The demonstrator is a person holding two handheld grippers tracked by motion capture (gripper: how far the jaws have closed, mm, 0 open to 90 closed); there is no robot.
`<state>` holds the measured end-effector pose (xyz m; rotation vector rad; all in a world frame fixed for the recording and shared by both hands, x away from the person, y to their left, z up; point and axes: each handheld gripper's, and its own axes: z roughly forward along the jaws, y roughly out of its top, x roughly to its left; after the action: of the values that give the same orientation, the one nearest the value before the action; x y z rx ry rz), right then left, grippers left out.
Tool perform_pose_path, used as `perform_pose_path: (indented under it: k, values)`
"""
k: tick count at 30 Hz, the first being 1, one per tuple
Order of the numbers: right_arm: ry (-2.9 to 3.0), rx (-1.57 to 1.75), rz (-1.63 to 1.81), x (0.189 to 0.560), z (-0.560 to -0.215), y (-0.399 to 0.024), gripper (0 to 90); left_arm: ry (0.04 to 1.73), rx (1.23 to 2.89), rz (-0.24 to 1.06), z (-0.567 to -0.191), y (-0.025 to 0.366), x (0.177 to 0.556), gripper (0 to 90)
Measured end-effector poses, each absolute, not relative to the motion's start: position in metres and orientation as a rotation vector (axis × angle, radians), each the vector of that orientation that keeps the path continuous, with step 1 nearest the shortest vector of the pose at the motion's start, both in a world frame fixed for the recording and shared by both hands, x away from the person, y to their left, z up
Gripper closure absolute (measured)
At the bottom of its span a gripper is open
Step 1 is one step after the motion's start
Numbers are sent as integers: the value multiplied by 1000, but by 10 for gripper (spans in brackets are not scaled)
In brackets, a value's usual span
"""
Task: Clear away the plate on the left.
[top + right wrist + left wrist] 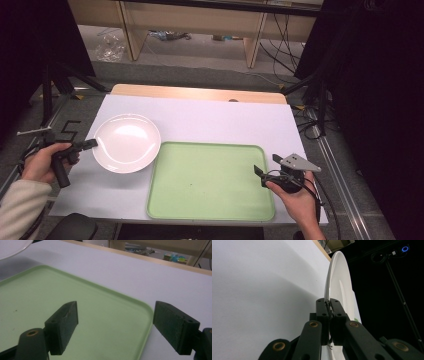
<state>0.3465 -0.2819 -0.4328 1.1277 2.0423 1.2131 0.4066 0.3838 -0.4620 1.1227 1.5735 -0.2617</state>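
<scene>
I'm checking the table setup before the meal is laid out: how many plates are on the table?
1. The white plate sits at the table's left, just left of the green tray, its rim clamped in the left claw. Nothing on the table could hide another.

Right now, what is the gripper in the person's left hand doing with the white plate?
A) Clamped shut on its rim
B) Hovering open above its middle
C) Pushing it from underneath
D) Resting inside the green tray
A: the left gripper has its jaws pinched together on the white plate's rim.
</scene>
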Motion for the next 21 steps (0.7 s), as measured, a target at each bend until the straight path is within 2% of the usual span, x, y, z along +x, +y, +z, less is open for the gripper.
perform_pose_path:
  k: [21]
  values:
    - [2026, 1126, 1239, 348, -435, -281, 213, 1548, 1145, -301, -458, 368, 410, 867]
